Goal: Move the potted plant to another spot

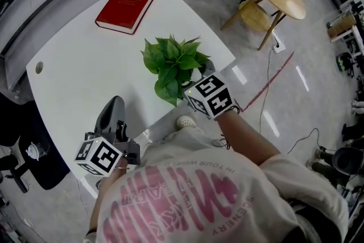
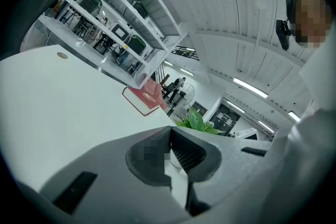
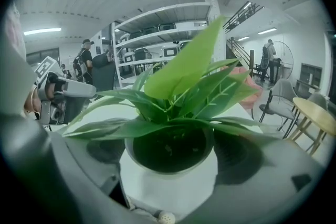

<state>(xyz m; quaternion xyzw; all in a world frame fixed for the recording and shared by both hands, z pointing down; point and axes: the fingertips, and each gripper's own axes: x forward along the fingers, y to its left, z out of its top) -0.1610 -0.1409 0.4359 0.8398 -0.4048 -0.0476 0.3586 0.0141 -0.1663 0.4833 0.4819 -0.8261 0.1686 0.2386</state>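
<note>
From the head view the potted plant (image 1: 173, 62) stands on the white table (image 1: 79, 65) close to its near right edge, well apart from the red book (image 1: 127, 4) at the far side. The right gripper (image 1: 196, 93) reaches in under the leaves. The step in hand looks like the lift, and it should go straight up and level — a tilt could spill soil or let the pot slide — before carrying toward open tabletop away from the edge. The left gripper (image 1: 114, 108) is at the table's near corner; its own view shows the jaws closed together with nothing between them, the plant only a small sprig beyond. The right gripper view shows the jaws pressed against either side of the white pot (image 3: 168, 181), so I judge the hold set but the wall slippery — squeeze evenly and move slowly. The pot is round, smooth and white, filled with dark soil; broad bright-green leaves fan out wider than its rim.
</note>
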